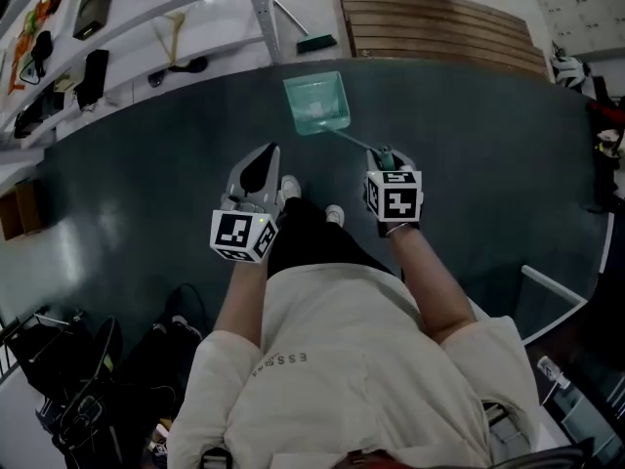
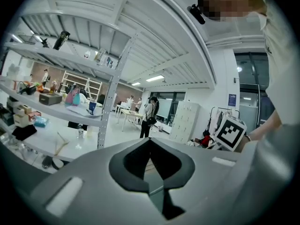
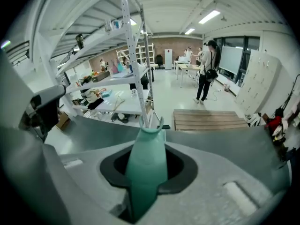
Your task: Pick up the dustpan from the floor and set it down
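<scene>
A translucent teal dustpan [image 1: 317, 103] hangs above the dark floor mat [image 1: 127, 203], ahead of the person's feet. Its thin handle [image 1: 356, 143] runs back to my right gripper [image 1: 383, 154]. In the right gripper view the teal handle [image 3: 147, 168] sits clamped between the jaws of my right gripper [image 3: 149, 142], which is shut on it. My left gripper [image 1: 273, 151] is held beside it on the left, apart from the dustpan. In the left gripper view the tips of my left gripper [image 2: 150, 142] meet, with nothing between them.
A slatted wooden bench [image 1: 439, 27] stands at the back right. A white metal shelving rack [image 1: 146, 27] with small items lines the back left, and a dark brush head [image 1: 317, 42] lies near its post. Black bags [image 1: 78, 360] sit at the lower left. A person [image 3: 206, 69] stands far off.
</scene>
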`<state>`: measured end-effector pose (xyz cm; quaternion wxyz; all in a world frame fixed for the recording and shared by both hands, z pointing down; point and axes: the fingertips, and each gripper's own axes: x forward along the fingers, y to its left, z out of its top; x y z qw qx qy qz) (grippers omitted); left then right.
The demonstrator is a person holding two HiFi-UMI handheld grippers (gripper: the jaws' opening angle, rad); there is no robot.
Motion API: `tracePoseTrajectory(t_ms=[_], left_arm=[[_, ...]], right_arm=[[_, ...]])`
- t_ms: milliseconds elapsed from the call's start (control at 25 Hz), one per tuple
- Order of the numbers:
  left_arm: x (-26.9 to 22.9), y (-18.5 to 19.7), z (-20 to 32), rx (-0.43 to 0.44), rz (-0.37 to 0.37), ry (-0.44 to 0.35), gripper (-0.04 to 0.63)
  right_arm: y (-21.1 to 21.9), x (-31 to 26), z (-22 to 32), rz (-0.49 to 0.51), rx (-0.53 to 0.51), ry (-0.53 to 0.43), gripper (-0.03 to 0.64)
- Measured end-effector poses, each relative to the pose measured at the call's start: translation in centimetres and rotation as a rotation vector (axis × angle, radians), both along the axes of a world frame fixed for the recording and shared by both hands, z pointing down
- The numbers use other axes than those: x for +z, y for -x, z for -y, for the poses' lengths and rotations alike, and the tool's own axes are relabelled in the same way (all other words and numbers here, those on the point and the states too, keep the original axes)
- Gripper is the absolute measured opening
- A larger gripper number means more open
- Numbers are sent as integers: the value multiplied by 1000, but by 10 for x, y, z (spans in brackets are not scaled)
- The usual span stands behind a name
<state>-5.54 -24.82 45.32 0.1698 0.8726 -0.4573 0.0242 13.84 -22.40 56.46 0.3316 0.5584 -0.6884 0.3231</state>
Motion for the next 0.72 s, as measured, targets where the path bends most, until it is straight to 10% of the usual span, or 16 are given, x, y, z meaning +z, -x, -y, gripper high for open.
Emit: tracePoseTrajectory(t_ms=[720], left_arm=[[-74, 2, -40, -78, 14, -161, 17]], right_arm=[[-50, -73, -52, -19, -28, -120, 72]])
